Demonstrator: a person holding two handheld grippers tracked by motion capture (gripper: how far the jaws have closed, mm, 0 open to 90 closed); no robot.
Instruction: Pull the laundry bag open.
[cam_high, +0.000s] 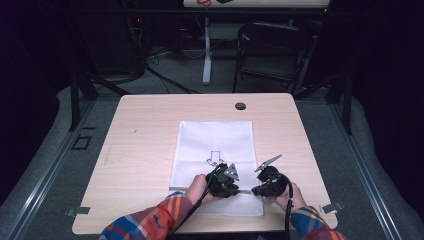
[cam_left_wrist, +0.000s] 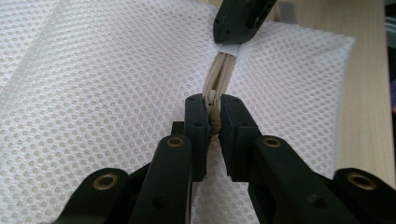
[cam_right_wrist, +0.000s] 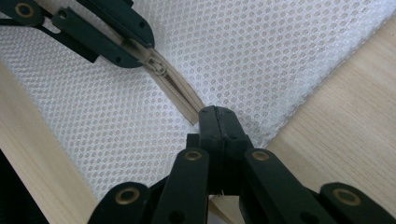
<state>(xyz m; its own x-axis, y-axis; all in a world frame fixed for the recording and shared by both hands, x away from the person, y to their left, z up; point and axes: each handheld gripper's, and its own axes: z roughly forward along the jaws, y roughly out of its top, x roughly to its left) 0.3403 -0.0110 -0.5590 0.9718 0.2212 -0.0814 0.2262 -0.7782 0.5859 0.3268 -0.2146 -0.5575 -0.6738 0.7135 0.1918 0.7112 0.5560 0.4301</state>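
Evidently the beige zipper (cam_right_wrist: 175, 95) of the white mesh bag (cam_high: 215, 145), lying at the near edge of the wooden table (cam_high: 140, 145), is barely opened: a short stretch gapes. The left gripper (cam_left_wrist: 212, 114) pinches the slider, the right gripper (cam_right_wrist: 217, 122) clamps the zipper's end. Almost the whole run remains.

Table (cam_high: 150, 130) brightly lit from above; surroundings dark; close views sharp, nearest edges slightly soft.
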